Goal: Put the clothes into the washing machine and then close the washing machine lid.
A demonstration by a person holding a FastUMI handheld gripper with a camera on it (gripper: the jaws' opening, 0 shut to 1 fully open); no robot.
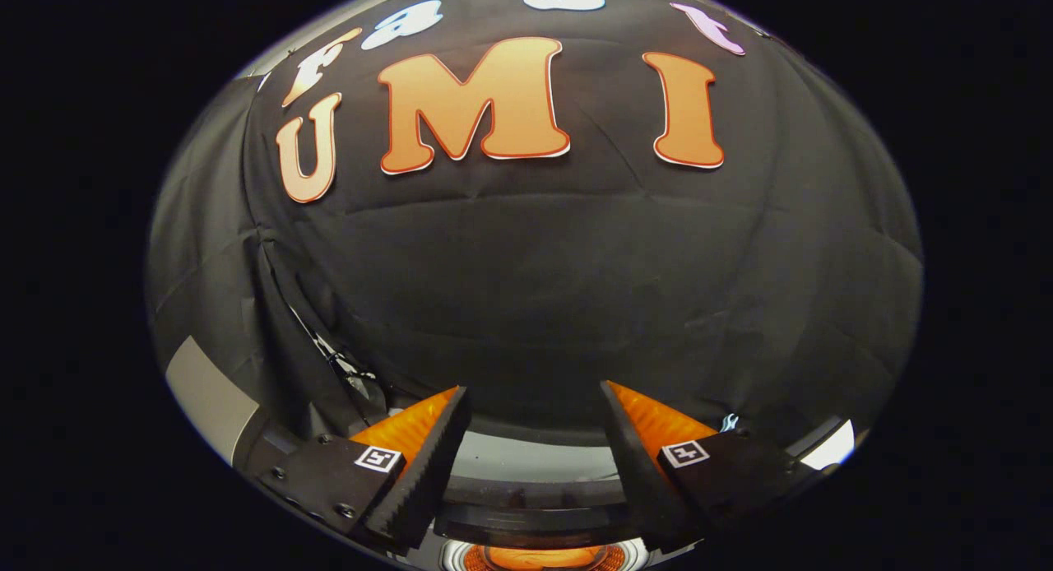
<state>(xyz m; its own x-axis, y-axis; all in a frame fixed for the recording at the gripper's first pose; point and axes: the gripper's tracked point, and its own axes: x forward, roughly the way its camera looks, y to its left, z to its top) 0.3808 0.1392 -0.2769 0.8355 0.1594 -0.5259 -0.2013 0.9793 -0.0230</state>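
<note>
The tool [533, 394] is held released with nothing between its fingers, aimed at the cloth wall [535, 291], while the washer [535, 472] lies just below the fingertips — no clothes are seen, so fetching them is judged the step in hand — a downward tilt is called for.

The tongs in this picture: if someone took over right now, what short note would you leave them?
Tongs: open, nothing between the fingers, pointed at the black cloth wall.
Washing machine: its top lies just below and between the fingers, with something orange showing in a round opening at the near edge. I cannot tell whether that is clothing, or how the lid stands.
Done: cannot tell.
Left: check that the clothes are in, then close the lid.
</note>
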